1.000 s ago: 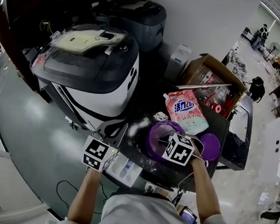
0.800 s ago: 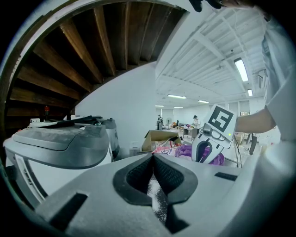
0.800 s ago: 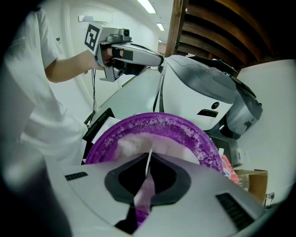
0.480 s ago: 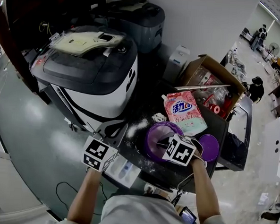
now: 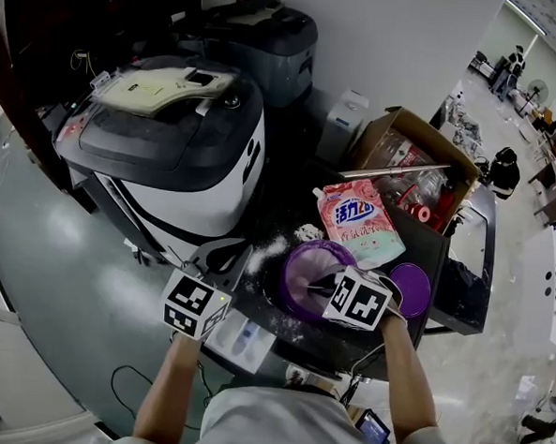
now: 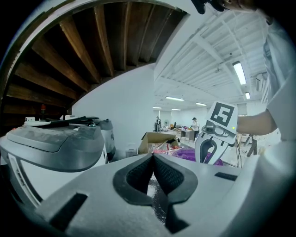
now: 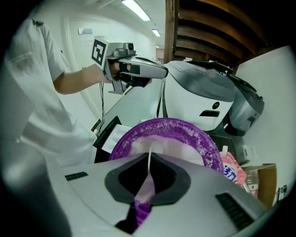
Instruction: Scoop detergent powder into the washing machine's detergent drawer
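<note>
Here, the scooping step is in hand. The right hand-held gripper (image 7: 149, 159) pinches the thin handle of a scoop (image 7: 146, 187), and the scoop end dips into the white powder (image 7: 173, 147) in the purple tub (image 7: 210, 149) on the counter (image 5: 271, 312). The left hand-held gripper (image 6: 152, 159) is closed with nothing in it and waits at 9 o'clock of the tub.

Next, I think the scoop must come up level, so no powder falls, and go to the drawer. A white tray (image 5: 243, 339) at 7 o'clock of the tub may be that drawer; I cannot tell.

The pink bag (image 5: 358, 221) at 1 o'clock has blue Chinese writing, too small to read.
</note>
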{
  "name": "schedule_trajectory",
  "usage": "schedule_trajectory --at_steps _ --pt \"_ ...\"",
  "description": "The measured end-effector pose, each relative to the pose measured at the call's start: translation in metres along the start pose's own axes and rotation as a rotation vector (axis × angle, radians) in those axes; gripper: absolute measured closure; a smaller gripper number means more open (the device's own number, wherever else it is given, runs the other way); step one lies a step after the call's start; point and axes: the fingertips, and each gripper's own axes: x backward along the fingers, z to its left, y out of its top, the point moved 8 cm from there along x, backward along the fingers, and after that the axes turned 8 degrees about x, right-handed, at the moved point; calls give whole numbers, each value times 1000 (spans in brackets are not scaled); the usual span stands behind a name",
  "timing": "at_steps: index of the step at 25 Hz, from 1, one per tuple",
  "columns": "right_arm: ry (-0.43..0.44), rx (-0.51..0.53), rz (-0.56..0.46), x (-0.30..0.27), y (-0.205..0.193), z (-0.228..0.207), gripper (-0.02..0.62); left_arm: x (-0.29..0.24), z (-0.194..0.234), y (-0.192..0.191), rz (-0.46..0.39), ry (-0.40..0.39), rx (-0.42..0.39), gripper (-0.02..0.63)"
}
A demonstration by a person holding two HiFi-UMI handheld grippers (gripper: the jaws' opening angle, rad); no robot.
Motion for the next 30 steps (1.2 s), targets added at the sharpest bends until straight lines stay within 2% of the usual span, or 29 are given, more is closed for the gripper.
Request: schedule_trajectory --at_steps 4,18,30 --pt "-7 -42 -24 6 -3 2 591 -2 -5 2 -3 -12 -2 597" --pt "-121 -143 -99 28 -17 1 592 -4 -20 2 -1 -40 -13 596" --pt "-294 -375 -268 63 -35 -9 592 -8 -32 12 -12 -69 -42 597"
